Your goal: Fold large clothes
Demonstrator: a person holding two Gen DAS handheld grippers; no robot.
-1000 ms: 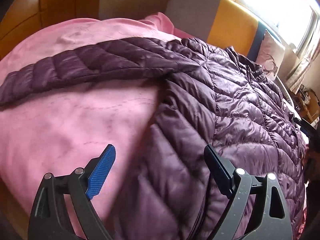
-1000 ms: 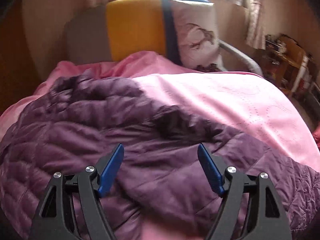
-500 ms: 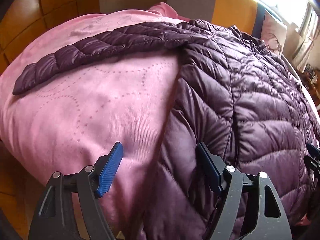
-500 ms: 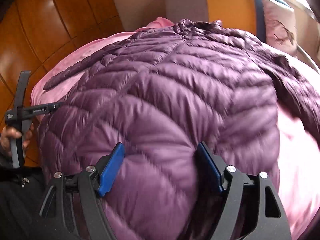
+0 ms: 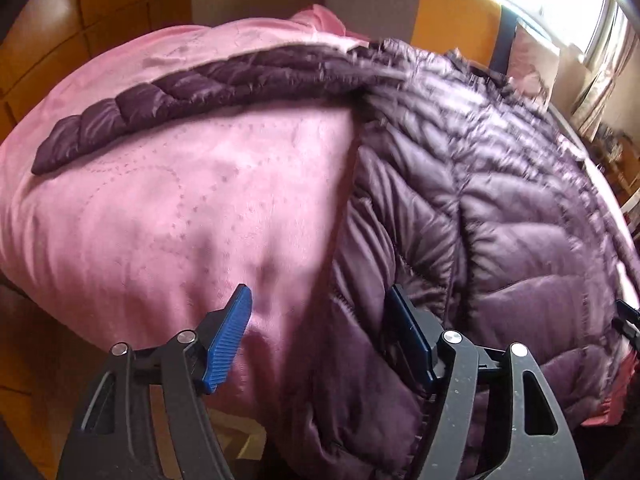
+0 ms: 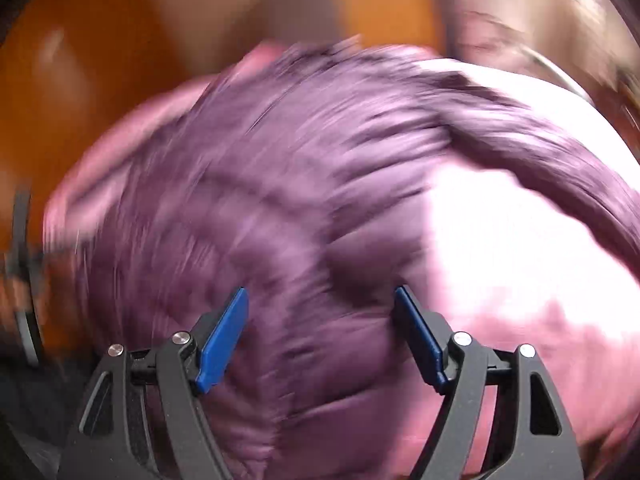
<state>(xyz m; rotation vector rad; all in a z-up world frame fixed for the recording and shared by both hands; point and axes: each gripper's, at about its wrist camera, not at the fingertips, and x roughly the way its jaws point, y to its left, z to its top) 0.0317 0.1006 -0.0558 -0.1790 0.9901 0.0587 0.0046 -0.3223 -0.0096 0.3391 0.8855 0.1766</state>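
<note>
A dark purple quilted puffer jacket [image 5: 480, 200] lies spread on a pink blanket [image 5: 160, 208] over a bed. One sleeve [image 5: 168, 96] stretches out to the left. My left gripper [image 5: 320, 336] is open and empty above the jacket's lower left hem, where jacket meets blanket. In the blurred right wrist view the jacket [image 6: 260, 200] fills the middle, with its other sleeve [image 6: 560, 160] running right. My right gripper [image 6: 320, 332] is open and empty above the jacket's lower right edge.
A headboard with grey, yellow and blue panels [image 5: 452, 20] and a patterned pillow [image 5: 532, 56] stand behind the bed. Orange wood wall panels [image 5: 60, 40] are at left. A window [image 5: 600, 8] is at far right. The other gripper's tip [image 5: 628, 320] shows at the right edge.
The left gripper has edged slightly closer to the jacket's hem. The right gripper has swung to the right across the jacket, and its view is now motion-blurred. Both stay open.
</note>
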